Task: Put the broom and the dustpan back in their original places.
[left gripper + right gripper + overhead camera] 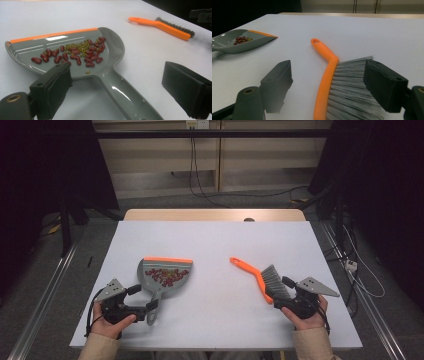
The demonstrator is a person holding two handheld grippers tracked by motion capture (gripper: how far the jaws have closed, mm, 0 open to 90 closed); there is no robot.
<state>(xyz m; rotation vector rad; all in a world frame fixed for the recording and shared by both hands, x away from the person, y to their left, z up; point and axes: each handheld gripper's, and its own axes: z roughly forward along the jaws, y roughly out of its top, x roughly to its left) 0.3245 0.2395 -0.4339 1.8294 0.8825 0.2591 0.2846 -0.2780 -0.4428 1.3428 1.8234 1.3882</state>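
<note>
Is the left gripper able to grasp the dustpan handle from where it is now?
Probably yes. The left gripper is open, and the dustpan handle already lies between its jaws on the table, with nothing in the way.

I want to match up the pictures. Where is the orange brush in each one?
High view: the brush lies right of centre, by the right gripper.
Left gripper view: top right, far off.
Right gripper view: bottom centre, close up.
Shared landmark: the grey dustpan holding beans.
</note>
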